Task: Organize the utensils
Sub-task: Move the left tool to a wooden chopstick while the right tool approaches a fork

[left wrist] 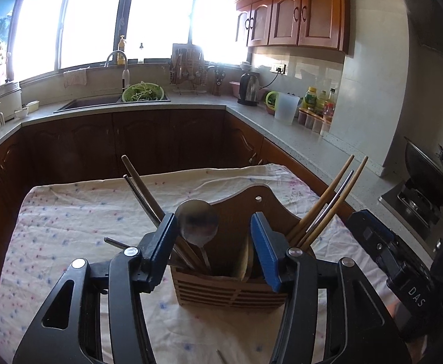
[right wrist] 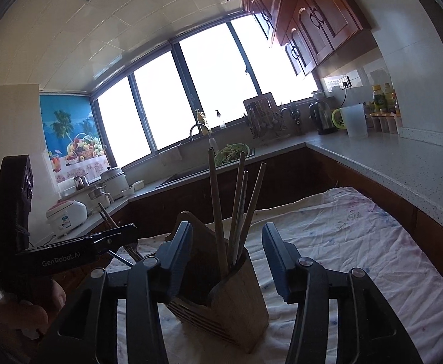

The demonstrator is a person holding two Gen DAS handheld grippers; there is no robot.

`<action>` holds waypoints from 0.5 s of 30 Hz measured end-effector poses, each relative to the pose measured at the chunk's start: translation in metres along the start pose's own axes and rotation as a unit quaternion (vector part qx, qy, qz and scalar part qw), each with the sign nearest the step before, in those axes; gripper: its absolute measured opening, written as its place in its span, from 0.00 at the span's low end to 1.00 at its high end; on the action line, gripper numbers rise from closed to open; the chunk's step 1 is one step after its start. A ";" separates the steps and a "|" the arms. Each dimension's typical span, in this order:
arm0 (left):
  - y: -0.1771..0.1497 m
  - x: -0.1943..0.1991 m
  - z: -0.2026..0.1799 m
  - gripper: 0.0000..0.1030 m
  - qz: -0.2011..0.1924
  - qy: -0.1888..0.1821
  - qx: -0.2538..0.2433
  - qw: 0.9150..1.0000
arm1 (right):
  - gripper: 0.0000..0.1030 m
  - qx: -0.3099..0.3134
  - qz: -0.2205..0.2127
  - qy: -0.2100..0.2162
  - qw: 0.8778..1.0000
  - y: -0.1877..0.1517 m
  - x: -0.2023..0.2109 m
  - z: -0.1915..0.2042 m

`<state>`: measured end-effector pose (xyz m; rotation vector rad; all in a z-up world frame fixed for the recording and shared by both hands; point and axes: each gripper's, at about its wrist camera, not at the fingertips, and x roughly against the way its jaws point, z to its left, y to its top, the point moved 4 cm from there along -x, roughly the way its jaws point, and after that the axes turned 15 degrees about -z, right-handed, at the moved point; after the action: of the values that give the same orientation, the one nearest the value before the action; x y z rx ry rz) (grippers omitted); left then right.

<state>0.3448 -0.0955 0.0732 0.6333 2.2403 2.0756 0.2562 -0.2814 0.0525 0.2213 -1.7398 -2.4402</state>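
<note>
Step in hand, judged: utensils are going into the wooden holder (left wrist: 230, 285), which is standing on the cloth-covered table (left wrist: 70, 212) at lower centre of both wrist views. Sorting looks well advanced.

Left tool (left wrist: 214, 242): jaws are standing spread, hovering just in front of the holder; nothing is sitting between the blue pads. Right tool (right wrist: 227, 261): jaws are likewise standing spread, framing the holder's near corner without pressing on it; nothing is being pinched.

Holder contents, left wrist view:
- left compartment: a metal spoon (left wrist: 197, 221) standing bowl-up, with a few chopsticks (left wrist: 139, 191) leaning toward upper left;
- right compartment: a bundle of chopsticks (left wrist: 327, 203), wooden and metal mixed, leaning toward upper right;
- middle: a pale flat piece is showing behind the right pad; cannot tell what it is.

A thin metal stick (left wrist: 117, 242) is poking out left of the holder; cannot tell whether it is lying on the cloth or lodged inside. Another tip is showing at the bottom edge.

Next move, judged: one tool is needing to reach a stray piece on the cloth, close on it and drop it into the matching compartment.
</note>
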 end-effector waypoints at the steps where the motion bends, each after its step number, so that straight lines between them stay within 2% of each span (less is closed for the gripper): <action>1: 0.002 0.006 0.000 0.54 -0.005 -0.003 0.001 1.000 | 0.59 -0.008 0.000 -0.004 1.000 0.002 0.004 -0.003; 3: 0.004 0.020 0.000 0.58 -0.017 0.001 0.000 1.000 | 0.72 -0.026 0.003 -0.011 1.000 0.006 0.012 -0.010; 6: 0.004 0.043 0.007 0.71 -0.034 0.002 0.018 0.999 | 0.79 -0.048 0.012 -0.024 0.998 0.009 0.026 -0.019; 8: 0.000 0.059 0.013 0.76 -0.040 0.006 0.028 0.999 | 0.85 -0.061 0.026 -0.027 0.997 0.009 0.035 -0.025; 11: -0.013 0.079 0.024 0.78 -0.032 0.018 0.041 0.998 | 0.86 -0.079 0.047 -0.036 0.995 0.005 0.049 -0.031; 15: -0.040 0.098 0.041 0.79 -0.002 0.038 0.059 0.998 | 0.87 -0.087 0.078 -0.051 0.992 -0.005 0.069 -0.038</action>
<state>0.2551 -0.0279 0.0547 0.5628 2.4187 2.0105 0.1956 -0.3284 0.0329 -0.0581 -1.5055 -2.5084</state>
